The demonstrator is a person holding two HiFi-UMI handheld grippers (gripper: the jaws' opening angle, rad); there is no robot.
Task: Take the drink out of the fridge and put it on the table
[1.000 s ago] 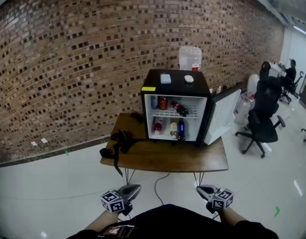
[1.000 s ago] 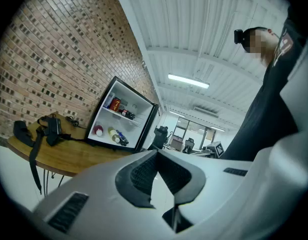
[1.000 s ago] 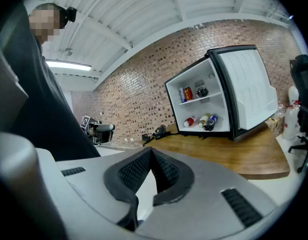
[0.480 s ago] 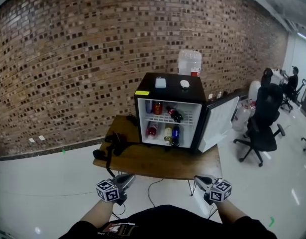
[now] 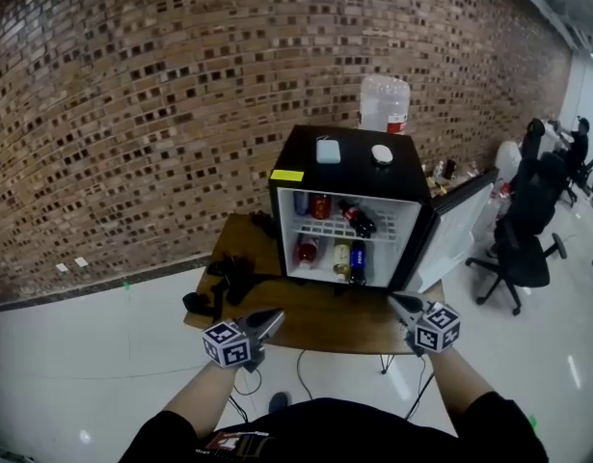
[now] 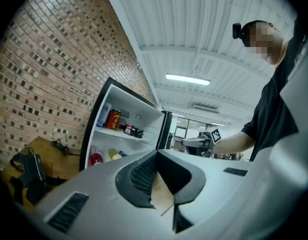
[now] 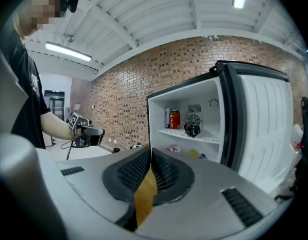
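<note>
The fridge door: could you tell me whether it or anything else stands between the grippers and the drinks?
Nothing visible does. The fridge door stands open to the right, leaving the drinks on both shelves exposed. The table strip before them is bare; a black bundle lies off to the left.

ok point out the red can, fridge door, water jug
red can [image 5: 320,205]: head view, its side
fridge door [image 5: 458,234]: head view, inner face
water jug [image 5: 383,100]: head view, clear body
</note>
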